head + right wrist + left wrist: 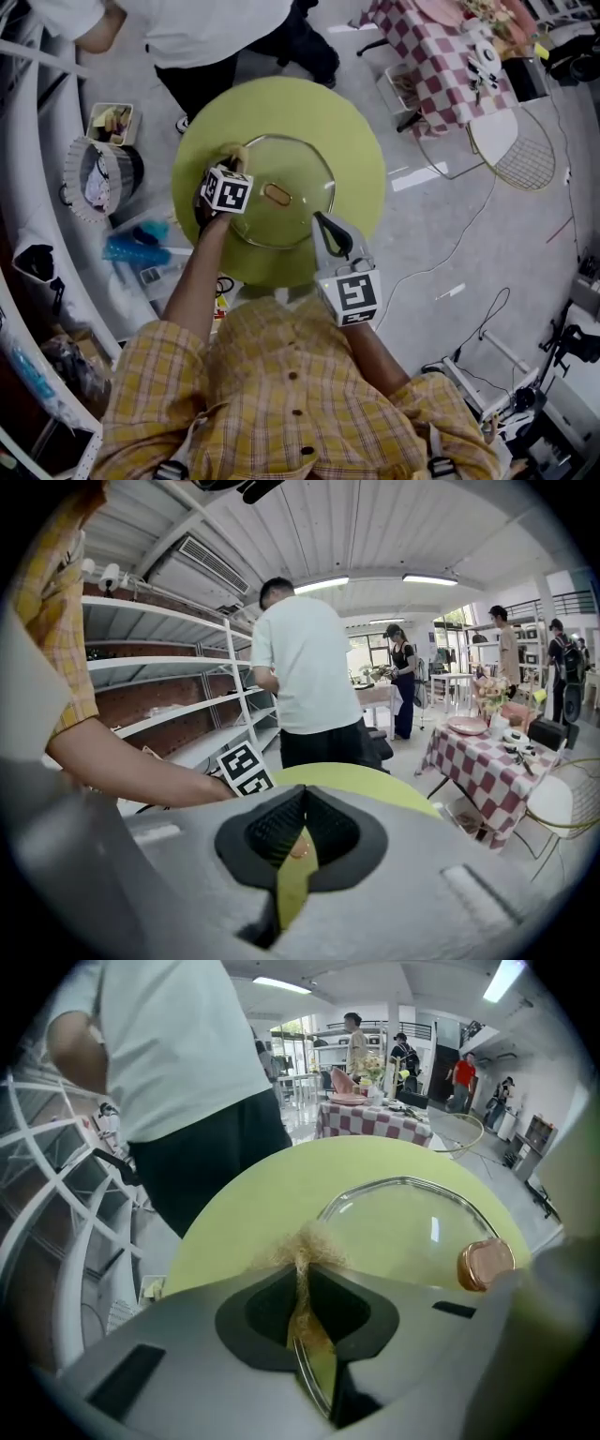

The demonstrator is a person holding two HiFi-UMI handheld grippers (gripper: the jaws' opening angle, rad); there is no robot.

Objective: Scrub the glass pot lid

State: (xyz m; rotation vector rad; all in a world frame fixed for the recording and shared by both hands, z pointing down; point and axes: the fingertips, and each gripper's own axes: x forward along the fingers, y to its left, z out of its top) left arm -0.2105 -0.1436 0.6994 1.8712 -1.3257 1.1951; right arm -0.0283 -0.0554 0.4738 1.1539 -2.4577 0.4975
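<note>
Left gripper clenched on the tan scrubber, straddling the glass pot lid at its rim to rub there. Right gripper pinches the near rim, likely steadying it. Lid lies mid-bench.

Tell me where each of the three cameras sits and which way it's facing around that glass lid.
Head view: on the person's head, looking steeply down at the round yellow-green table, glass pot lid, left gripper, right gripper and yellow checked shirt.
Left gripper view: rides the left gripper, looking along jaws shut on a tan fibrous scrubbing pad at the lid's rim.
Right gripper view: rides the right gripper, jaws shut at the lid's edge, facing shelves; the left forearm shows.
All three share the table.
</note>
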